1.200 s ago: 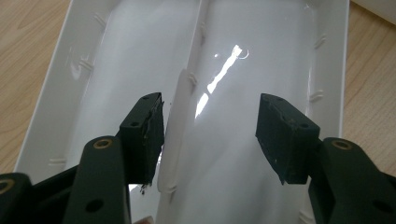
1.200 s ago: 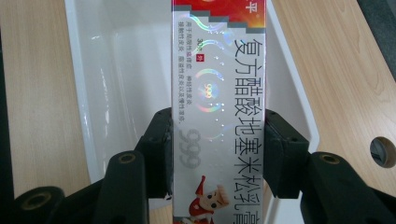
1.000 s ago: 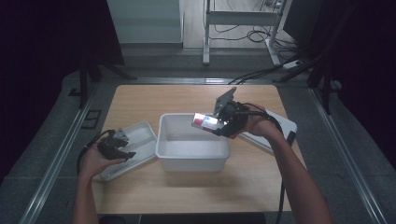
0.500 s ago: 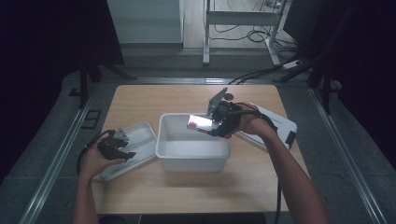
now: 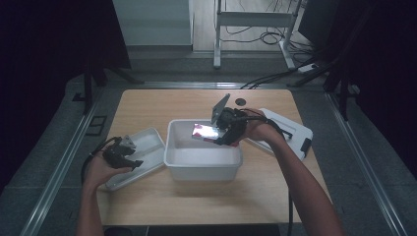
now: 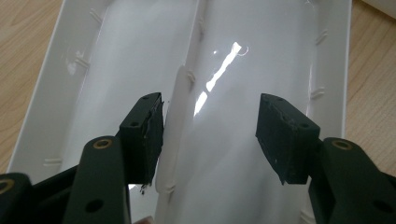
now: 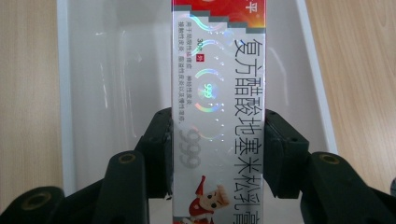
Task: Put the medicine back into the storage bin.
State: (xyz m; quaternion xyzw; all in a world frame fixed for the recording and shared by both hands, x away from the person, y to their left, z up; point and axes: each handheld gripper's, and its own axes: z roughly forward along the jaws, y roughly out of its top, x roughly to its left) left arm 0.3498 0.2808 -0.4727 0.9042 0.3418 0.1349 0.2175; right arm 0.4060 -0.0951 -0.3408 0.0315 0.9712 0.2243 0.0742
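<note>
A long silver and red carton [image 7: 218, 107] printed with Chinese characters sits clamped between both pads of my right gripper [image 7: 218, 154]. In the high view the right gripper [image 5: 220, 134] holds the carton [image 5: 205, 132] over the white bin [image 5: 203, 164] in the middle of the table. My left gripper [image 5: 129, 155] rests at the table's left over a flat white lid [image 5: 147, 142]. Its jaws stand wide apart in the left gripper view, left gripper [image 6: 210, 133] with nothing between the pads, just above the glossy lid [image 6: 233, 56].
Another white lid [image 5: 290, 132] with a dark latch lies at the right of the wooden table [image 5: 196, 201], under the right forearm. A small dark round spot [image 5: 240, 102] marks the table's far side. Cables trail from both grippers.
The right gripper has carried the carton leftward and slightly down, further over the bin. The left gripper has stayed where it was.
</note>
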